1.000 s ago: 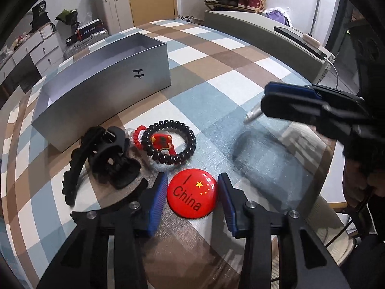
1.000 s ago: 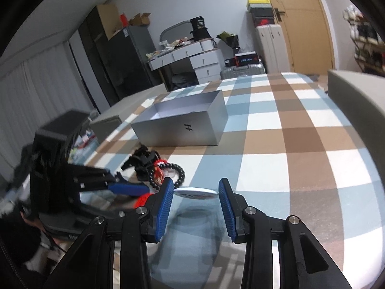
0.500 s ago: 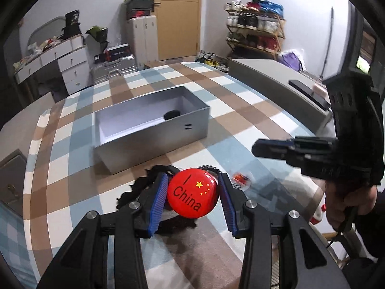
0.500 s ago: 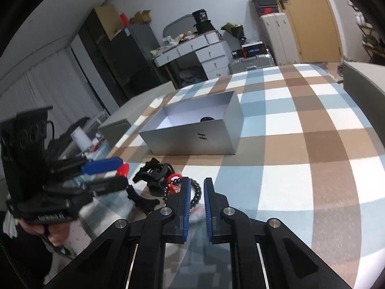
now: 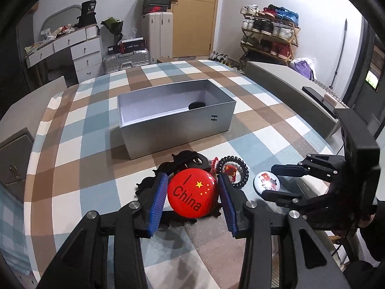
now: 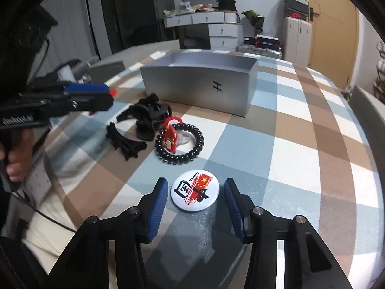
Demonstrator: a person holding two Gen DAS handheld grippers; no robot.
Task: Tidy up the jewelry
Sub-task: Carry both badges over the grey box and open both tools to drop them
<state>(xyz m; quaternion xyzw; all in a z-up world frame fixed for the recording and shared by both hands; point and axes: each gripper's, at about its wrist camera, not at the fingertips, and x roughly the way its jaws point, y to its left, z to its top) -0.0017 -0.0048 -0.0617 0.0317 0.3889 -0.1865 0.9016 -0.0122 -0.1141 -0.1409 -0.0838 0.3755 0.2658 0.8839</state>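
Jewelry lies in a small heap on the checked tablecloth (image 6: 300,125) just before the grey box (image 5: 178,122), and two badges are the pieces in hand. Going left to right: the left gripper (image 5: 192,192) is clamped on the red badge (image 5: 192,192) by its rim, pads on opposite edges, holding it above the heap. A badge like this looks light, stiff and smooth, so I judge the rim the only sound place to pinch; the domed face would slip. Next come the black hair claws (image 6: 144,120), hard plastic with teeth, probably best taken across the body. Beside them sits the black bead bracelet (image 6: 180,144) with a red charm (image 6: 169,137) inside its ring; it looks stretchy and limp, so I would take it across one side of the loop. Further right the white badge (image 6: 195,193) lies flat on the cloth between the fingers of the right gripper (image 6: 195,200), whose jaws are opening and stand clear of its rim on both sides. Lying flat, it gives little edge to catch, and I expect the pads must come low to the cloth. Behind everything, the box is open-topped and nearly bare: only one small dark thing (image 5: 196,105) shows in its far right corner, too small to identify.
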